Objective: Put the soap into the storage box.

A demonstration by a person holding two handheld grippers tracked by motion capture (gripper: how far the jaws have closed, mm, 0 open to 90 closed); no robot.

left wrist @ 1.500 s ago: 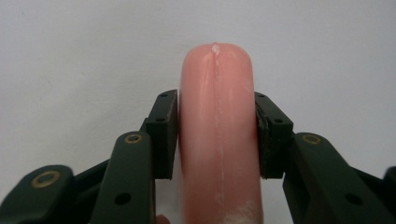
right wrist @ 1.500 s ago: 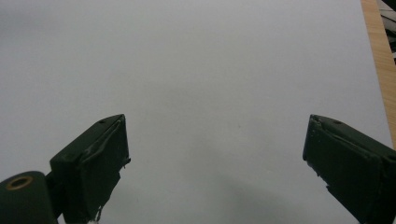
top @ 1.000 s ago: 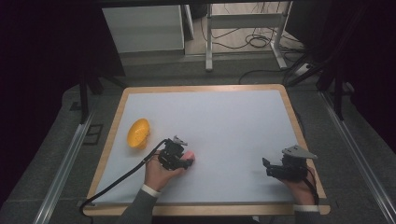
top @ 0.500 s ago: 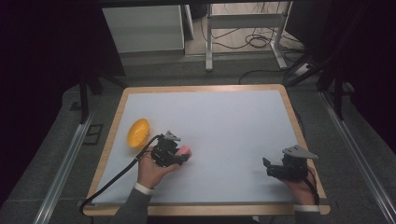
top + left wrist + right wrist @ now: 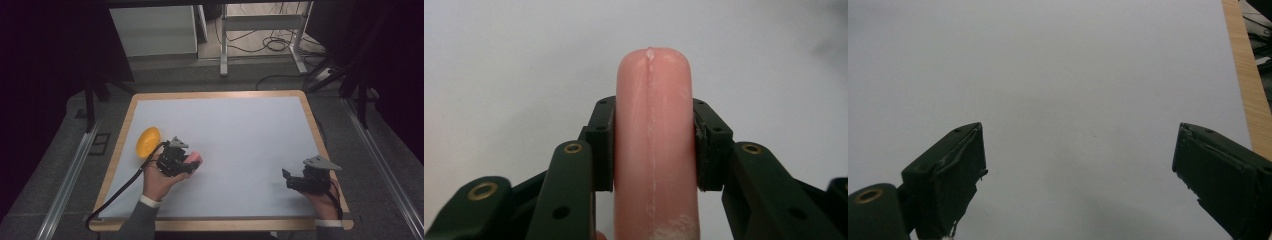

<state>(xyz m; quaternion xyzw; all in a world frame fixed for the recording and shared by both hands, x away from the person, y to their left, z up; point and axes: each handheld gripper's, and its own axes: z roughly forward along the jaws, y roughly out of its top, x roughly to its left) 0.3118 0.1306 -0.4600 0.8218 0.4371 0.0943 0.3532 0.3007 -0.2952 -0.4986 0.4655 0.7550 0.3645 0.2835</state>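
A pink rounded bar [image 5: 655, 140], like a sausage or a piece of soap, stands between the jaws of my left gripper [image 5: 655, 145], and both pads press on its sides. In the high view the left gripper [image 5: 186, 167] holds that pink bar [image 5: 194, 160] just above the white table surface [image 5: 240, 130], at the left front. An orange rounded object [image 5: 147, 141] lies on the table just left of it. My right gripper [image 5: 289, 181] rests at the right front, jaws wide apart with nothing between them [image 5: 1078, 165].
The white surface has a wooden rim [image 5: 220, 94]. A black cable [image 5: 117, 192] trails from the left gripper over the front edge. Metal table legs and floor cables [image 5: 270, 45] stand behind the table, with rails at both sides.
My left gripper has lifted with the pink bar and shifted slightly left, toward the orange object. The right gripper has stayed where it was.
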